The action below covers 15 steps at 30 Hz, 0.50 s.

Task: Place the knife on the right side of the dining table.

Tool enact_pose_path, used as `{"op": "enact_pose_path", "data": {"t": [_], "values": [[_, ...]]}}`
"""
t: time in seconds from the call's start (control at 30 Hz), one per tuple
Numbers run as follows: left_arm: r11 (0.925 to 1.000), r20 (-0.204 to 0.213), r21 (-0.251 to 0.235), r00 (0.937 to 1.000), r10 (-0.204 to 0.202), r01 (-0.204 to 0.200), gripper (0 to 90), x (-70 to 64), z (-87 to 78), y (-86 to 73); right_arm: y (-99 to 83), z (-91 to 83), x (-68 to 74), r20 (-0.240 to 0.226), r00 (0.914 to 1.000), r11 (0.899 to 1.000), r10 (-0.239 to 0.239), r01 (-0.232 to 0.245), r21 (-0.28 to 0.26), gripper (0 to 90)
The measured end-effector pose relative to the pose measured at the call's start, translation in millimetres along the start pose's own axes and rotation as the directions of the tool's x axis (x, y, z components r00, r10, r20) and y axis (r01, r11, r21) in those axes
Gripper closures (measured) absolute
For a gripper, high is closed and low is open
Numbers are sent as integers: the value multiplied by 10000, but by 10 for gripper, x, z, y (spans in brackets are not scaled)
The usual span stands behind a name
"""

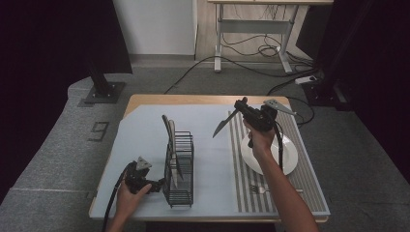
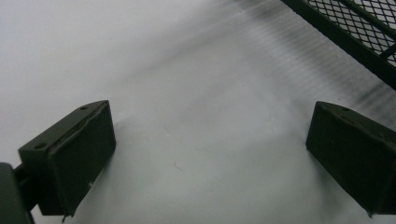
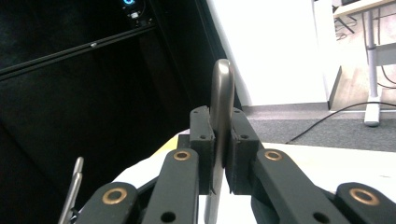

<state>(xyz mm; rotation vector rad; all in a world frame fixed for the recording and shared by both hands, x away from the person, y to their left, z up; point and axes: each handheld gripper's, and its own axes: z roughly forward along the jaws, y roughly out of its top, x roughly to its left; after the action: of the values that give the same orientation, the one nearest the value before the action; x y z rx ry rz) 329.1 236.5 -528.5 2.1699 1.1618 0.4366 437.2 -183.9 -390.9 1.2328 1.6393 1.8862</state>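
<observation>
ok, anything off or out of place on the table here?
Nothing looks spilled or broken. The right gripper holds a knife in the air, blade slanting down toward the black wire rack, which already holds upright cutlery. A fork lies on the striped mat in front of the white plate. The left gripper rests open beside the rack.

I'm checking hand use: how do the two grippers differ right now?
The right gripper is shut on a knife; the left gripper is open with nothing between its jaws. The right one is raised above the table near the plate; the left one sits low beside the rack. Both are hand-held with black jaws.
</observation>
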Motion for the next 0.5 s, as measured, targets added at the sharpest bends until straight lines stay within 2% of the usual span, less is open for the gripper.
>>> {"op": "enact_pose_path", "data": {"t": [0.17, 0.5], "values": [[10000, 1, -7, 10000, -10, 10, 9, -1, 1, 0, -4, -3, -57, 344, 9994, 10000, -30, 33, -67, 838], [10000, 1, -8, 10000, -9, 9, 9, 0, 1, 0, -70, -6, -245, 664, 9975, 9997, 229, -221, -137, 838]]}}
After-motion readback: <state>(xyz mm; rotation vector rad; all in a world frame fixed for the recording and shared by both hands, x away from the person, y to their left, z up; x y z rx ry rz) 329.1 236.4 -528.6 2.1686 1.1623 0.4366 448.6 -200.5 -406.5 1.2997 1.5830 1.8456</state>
